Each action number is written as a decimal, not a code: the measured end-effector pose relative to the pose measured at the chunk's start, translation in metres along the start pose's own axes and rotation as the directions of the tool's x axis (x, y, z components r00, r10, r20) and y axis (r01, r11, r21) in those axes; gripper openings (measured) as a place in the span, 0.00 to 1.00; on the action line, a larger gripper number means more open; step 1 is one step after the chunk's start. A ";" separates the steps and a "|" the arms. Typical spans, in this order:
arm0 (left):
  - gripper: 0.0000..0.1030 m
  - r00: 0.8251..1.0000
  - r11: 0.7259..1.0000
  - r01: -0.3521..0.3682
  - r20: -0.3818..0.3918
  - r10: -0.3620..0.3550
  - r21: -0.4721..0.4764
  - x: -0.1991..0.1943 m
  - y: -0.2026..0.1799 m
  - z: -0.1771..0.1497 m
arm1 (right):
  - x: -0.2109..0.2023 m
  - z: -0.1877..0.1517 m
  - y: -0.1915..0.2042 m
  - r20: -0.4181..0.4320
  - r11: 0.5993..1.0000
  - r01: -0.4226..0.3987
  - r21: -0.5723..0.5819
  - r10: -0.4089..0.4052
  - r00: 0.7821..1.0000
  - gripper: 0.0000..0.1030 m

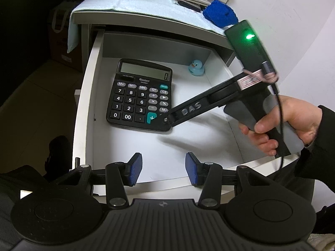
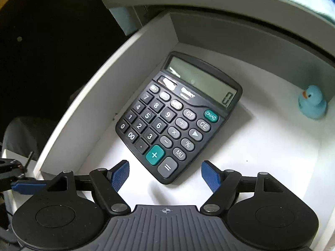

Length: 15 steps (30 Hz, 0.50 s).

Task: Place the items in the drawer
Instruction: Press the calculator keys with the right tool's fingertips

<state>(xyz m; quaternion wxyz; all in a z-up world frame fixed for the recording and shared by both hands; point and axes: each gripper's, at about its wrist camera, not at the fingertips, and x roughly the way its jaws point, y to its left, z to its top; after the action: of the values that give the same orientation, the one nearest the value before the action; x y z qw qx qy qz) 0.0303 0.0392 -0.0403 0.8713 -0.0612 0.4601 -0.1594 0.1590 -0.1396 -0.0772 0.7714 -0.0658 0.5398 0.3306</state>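
Our right gripper [image 2: 165, 176] hangs with its jaws wide and empty just over the near corner of the calculator [image 2: 178, 117], which lies flat on the drawer [image 2: 69, 113] floor, so it looks set down and let go. Our left gripper [image 1: 164, 168], jaws also wide and empty, waits at the drawer's front edge, and a small blue duck [image 1: 196, 68] sits in the far corner, well apart.
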 end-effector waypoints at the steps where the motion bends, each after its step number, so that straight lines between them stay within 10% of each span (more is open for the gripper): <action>1: 0.51 1.000 1.000 0.000 0.002 0.000 0.000 0.000 0.000 0.000 | 0.002 0.000 0.002 0.002 1.000 0.020 -0.017 -0.020 1.000 0.76; 15: 0.53 1.000 1.000 0.003 0.016 -0.003 0.005 -0.001 -0.001 -0.003 | 0.019 0.007 0.017 0.040 0.988 0.121 -0.098 -0.117 0.992 0.75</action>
<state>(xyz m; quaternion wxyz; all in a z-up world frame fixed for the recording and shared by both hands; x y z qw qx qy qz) 0.0272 0.0384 -0.0402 0.8748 -0.0609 0.4528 -0.1612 0.1586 -0.1150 -0.0870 0.7945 -0.1310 0.5044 0.3116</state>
